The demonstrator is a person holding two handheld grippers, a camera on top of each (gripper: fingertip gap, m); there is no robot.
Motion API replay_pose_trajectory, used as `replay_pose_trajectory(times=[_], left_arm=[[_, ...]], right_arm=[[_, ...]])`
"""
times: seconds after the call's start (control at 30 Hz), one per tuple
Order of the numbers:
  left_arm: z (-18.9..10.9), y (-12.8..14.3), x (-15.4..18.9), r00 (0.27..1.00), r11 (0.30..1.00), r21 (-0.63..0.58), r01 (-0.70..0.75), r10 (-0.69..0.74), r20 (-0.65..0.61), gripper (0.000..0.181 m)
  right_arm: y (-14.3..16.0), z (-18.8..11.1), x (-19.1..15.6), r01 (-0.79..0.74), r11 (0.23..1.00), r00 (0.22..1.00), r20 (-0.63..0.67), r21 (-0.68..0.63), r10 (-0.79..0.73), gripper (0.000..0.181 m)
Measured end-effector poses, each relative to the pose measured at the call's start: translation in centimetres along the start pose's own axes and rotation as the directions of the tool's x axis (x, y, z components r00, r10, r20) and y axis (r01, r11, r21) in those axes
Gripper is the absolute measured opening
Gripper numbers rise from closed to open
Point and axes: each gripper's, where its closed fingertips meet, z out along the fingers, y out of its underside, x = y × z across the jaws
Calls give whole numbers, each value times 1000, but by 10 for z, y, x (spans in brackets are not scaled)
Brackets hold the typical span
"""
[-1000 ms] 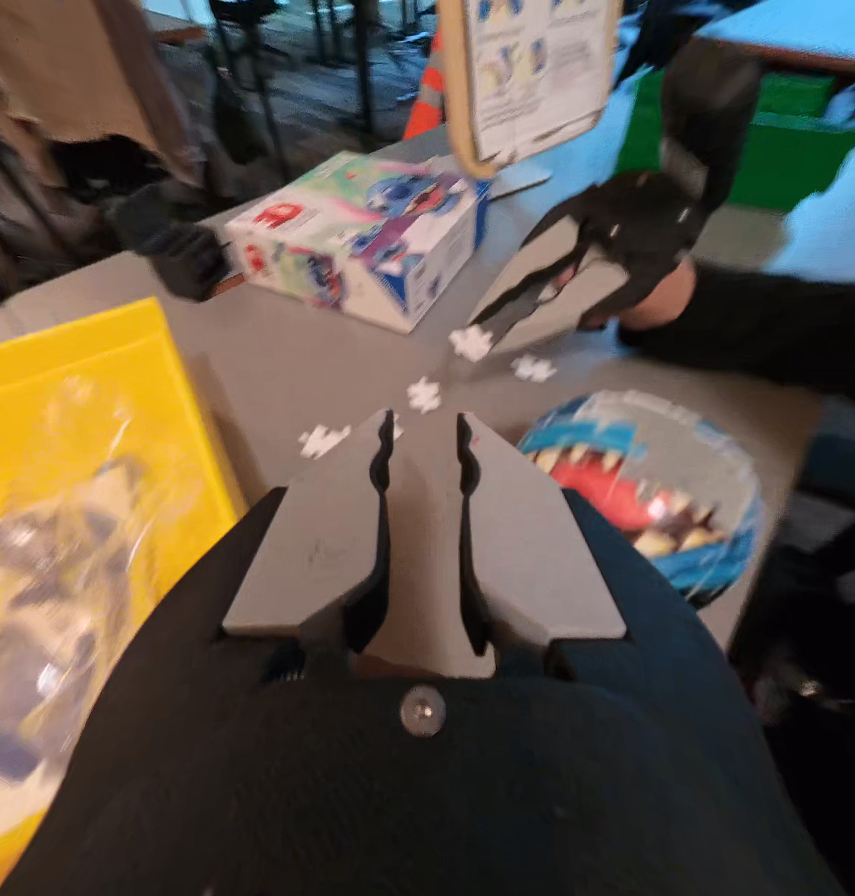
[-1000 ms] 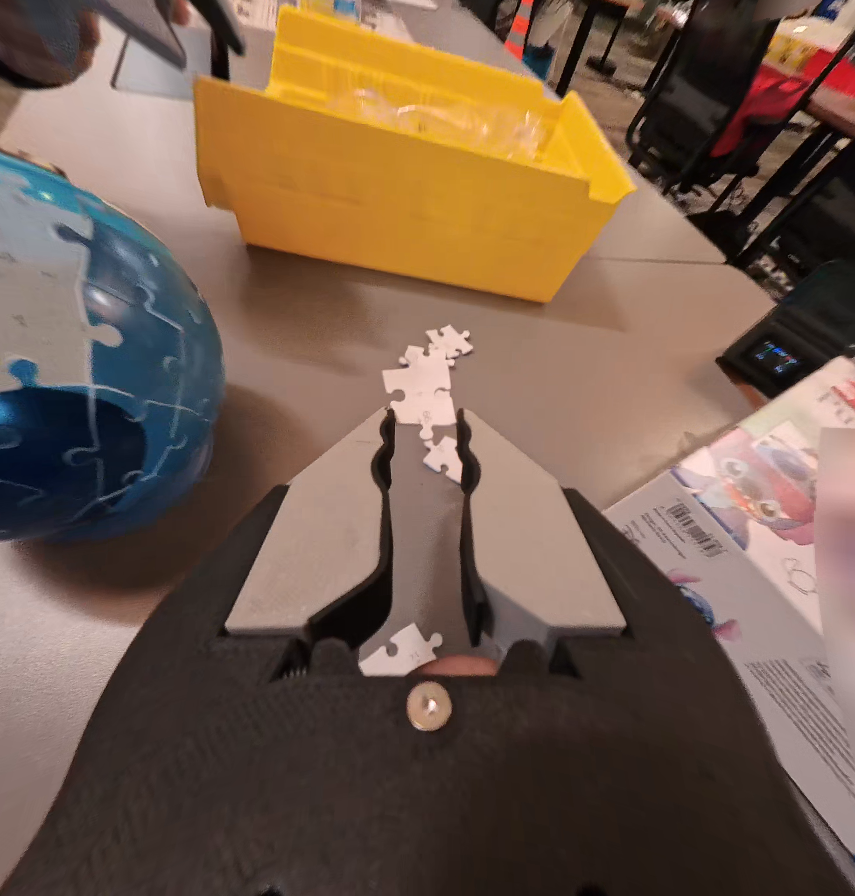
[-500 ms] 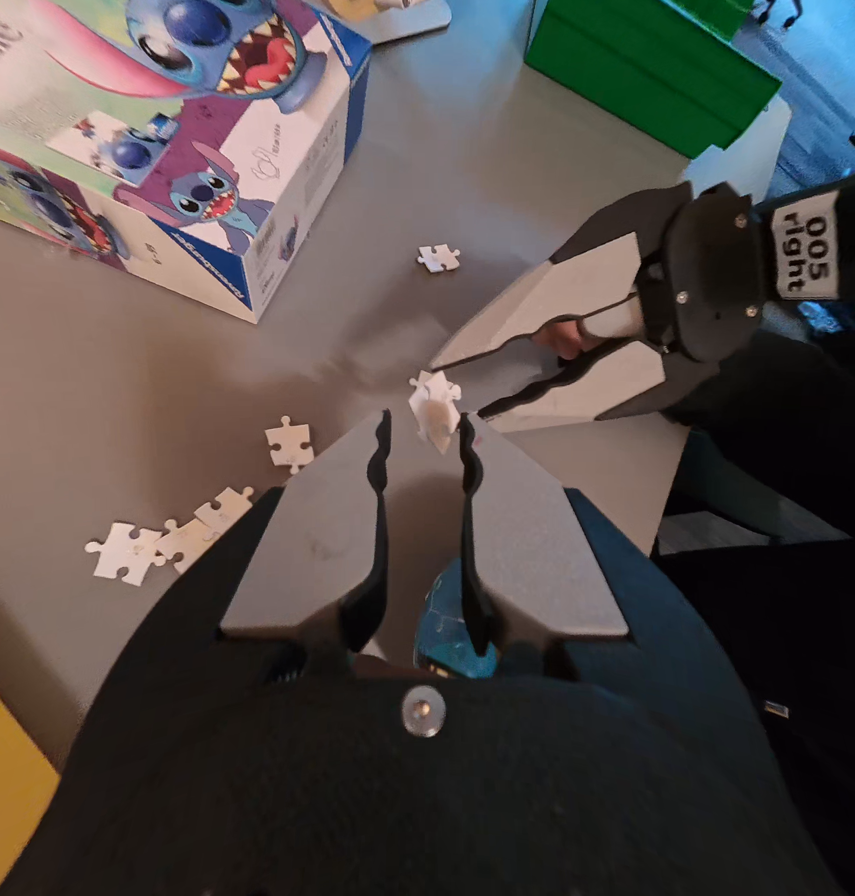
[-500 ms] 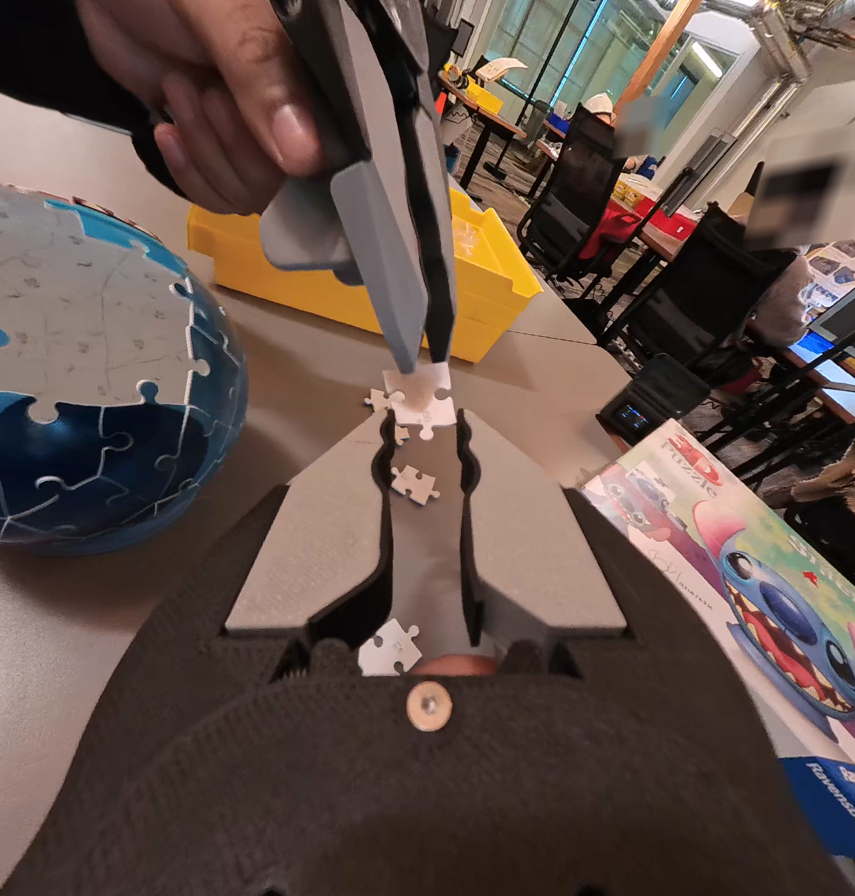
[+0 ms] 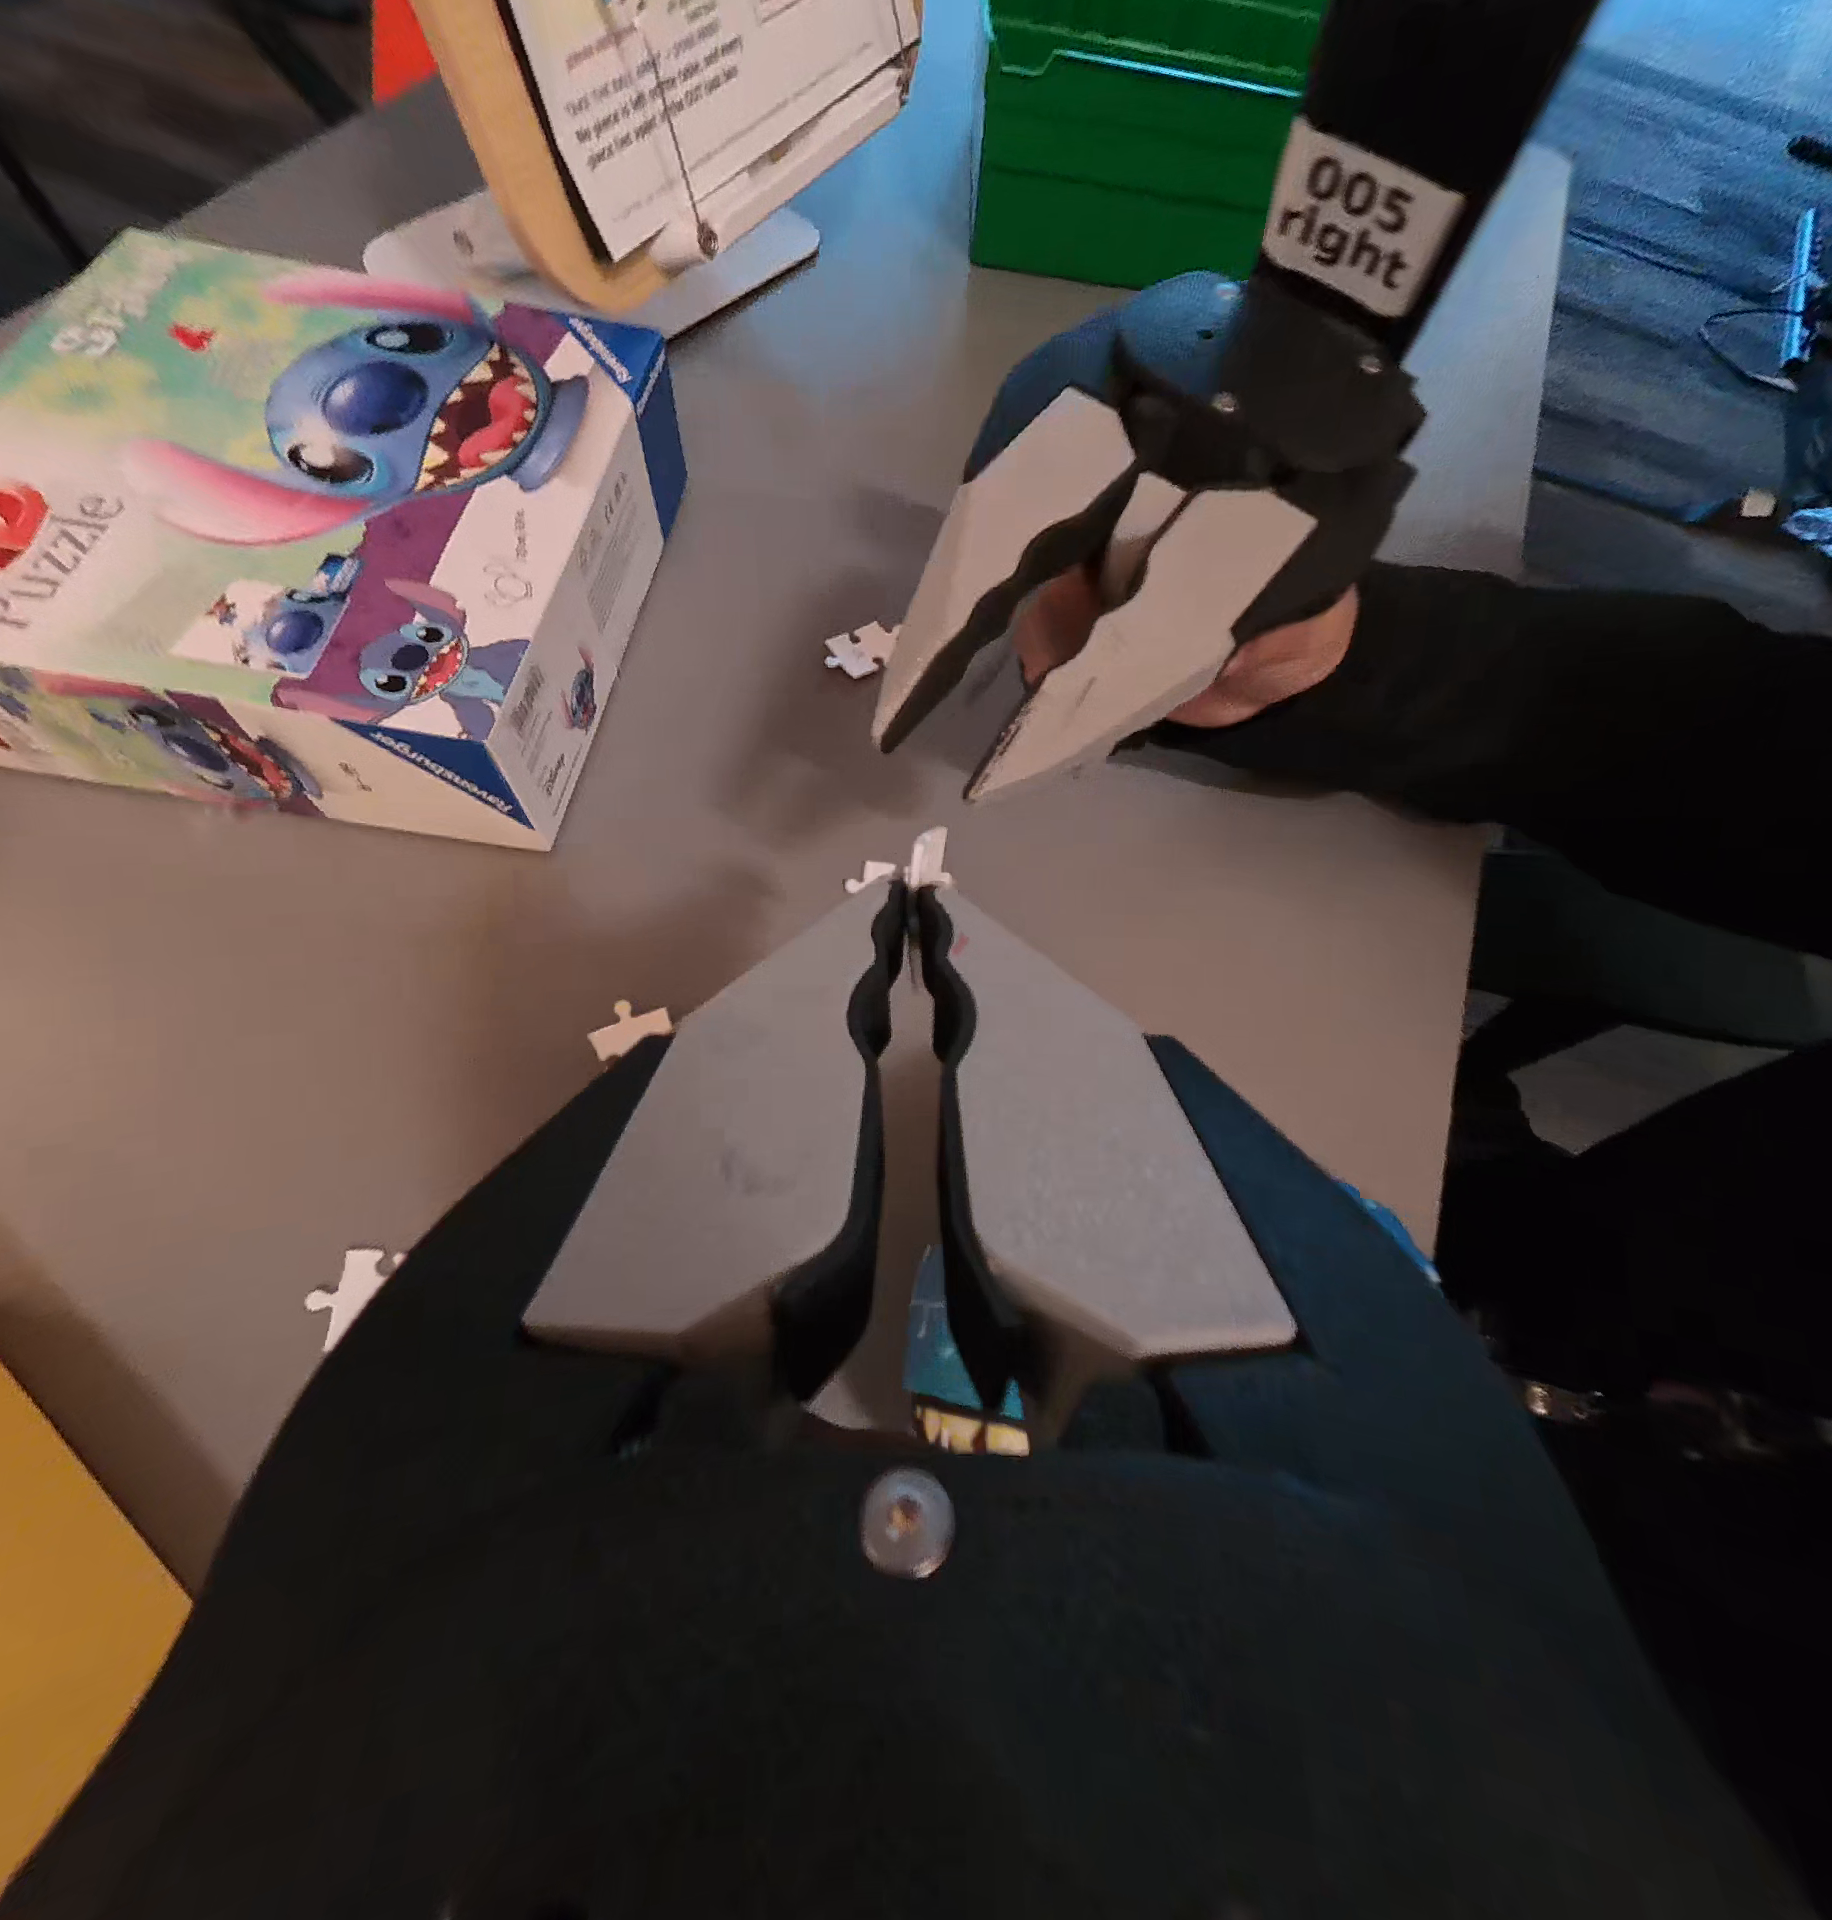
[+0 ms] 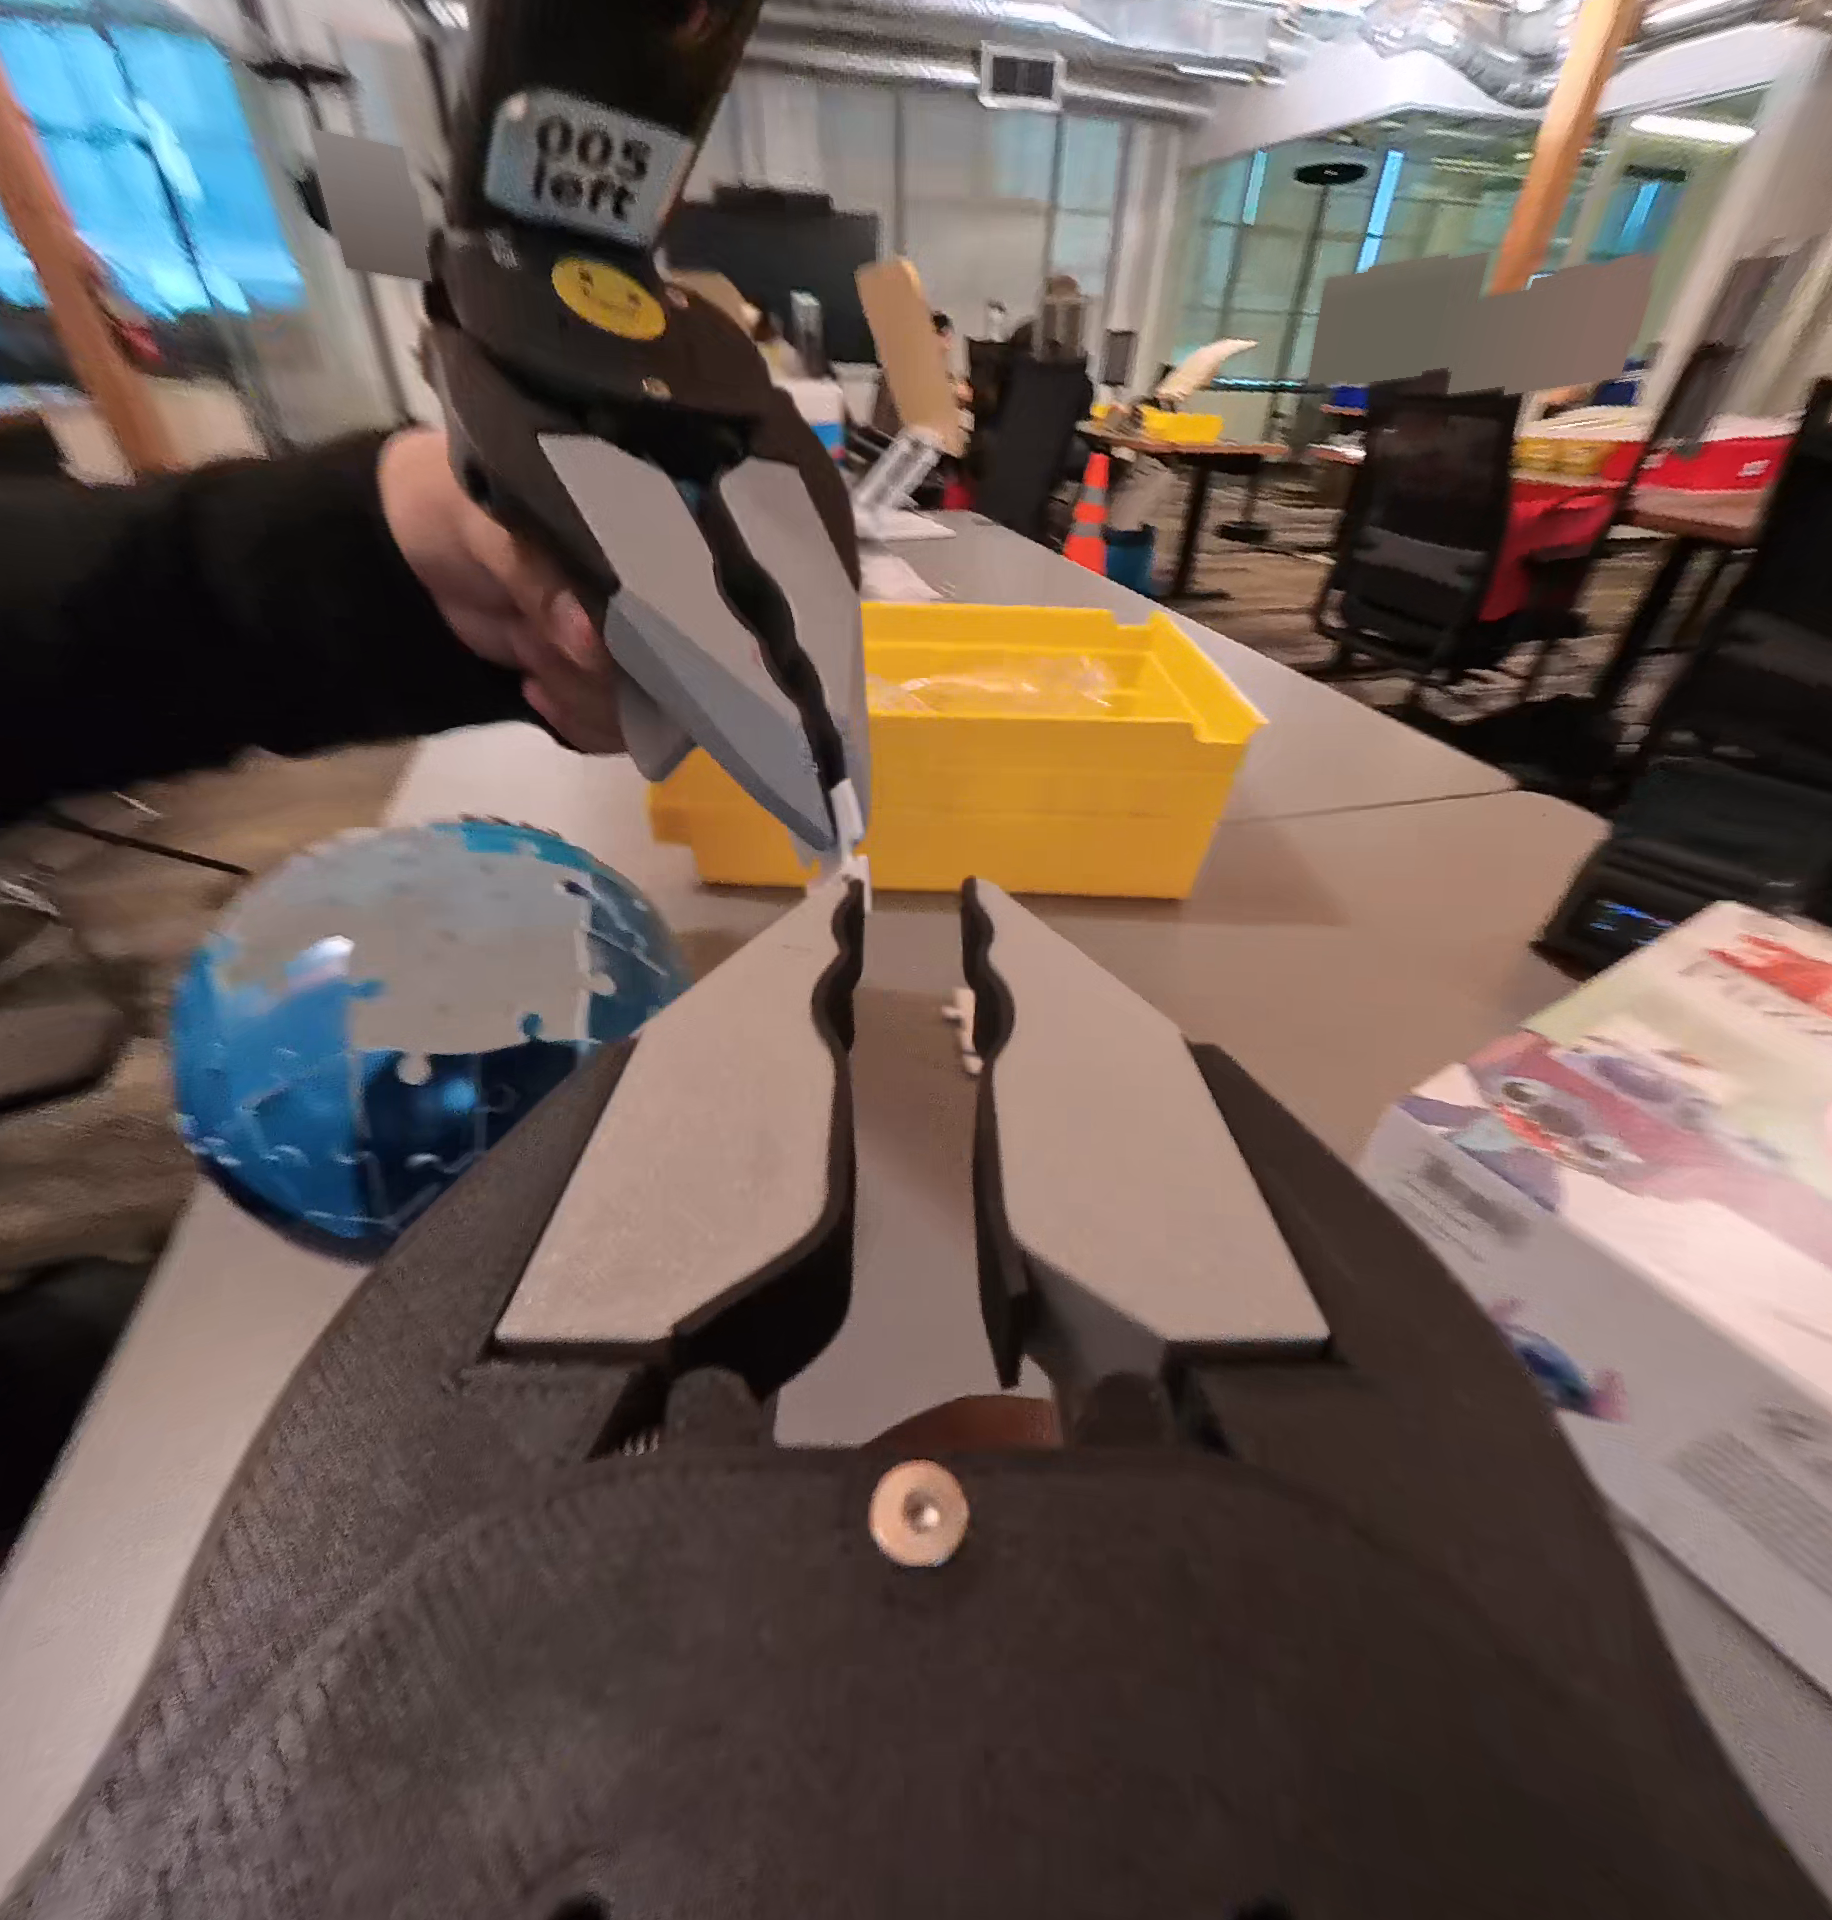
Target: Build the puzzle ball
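My left gripper (image 5: 910, 904) is shut on a small white puzzle piece (image 5: 927, 857), held above the grey table. In the right wrist view the left gripper (image 6: 839, 831) points down with the piece (image 6: 847, 826) at its tips, just beyond my right gripper (image 6: 912, 904). My right gripper is open and empty; it also shows in the left wrist view (image 5: 933, 764), a short way past the piece. The partly built blue puzzle ball (image 6: 403, 1029) sits at the table's edge, left of my right gripper. A sliver of the ball (image 5: 953, 1371) shows under my left gripper.
Loose white pieces (image 5: 860, 649) (image 5: 626, 1029) (image 5: 356, 1288) lie on the grey table (image 5: 268, 1039). The puzzle box (image 5: 299, 540) lies at left. A yellow bin (image 6: 995, 769) holding a plastic bag stands behind. A green box (image 5: 1130, 135) and a sheet stand (image 5: 683, 125) are farther back. Left and right tips are no more than a few centimetres apart.
My left gripper has closed on the white piece and lifted it off the table. My right gripper stays open and has drawn back and tilted up.
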Motion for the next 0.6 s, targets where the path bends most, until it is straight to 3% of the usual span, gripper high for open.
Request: replay_pose_trajectory(times=[0.13, 0.2, 0.4, 0.5, 0.6], left_arm=[[0, -4, 14, 997, 998, 18, -66, 65, 28, 0], [-1, -6, 17, 996, 997, 20, -80, 79, 47, 0], [-6, -5, 20, 995, 999, 30, -17, 14, 100, 3], [-18, -3, 19, 987, 1000, 26, 6, -10, 159, 24], [-41, -6, 22, 978, 998, 66, 19, -33, 207, 27]], right_arm=[[-3, 4, -23, -88, 996, 984, 154, 7, 86, 12], [-1, 6, -26, -87, 996, 984, 154, -5, 86, 1], [-5, 6, -33, -38, 999, 988, 148, -8, 39, 0], [-5, 9, -38, -25, 999, 990, 139, -22, 27, 0], [3, 13, -42, 19, 997, 993, 120, -79, -10, 0]])
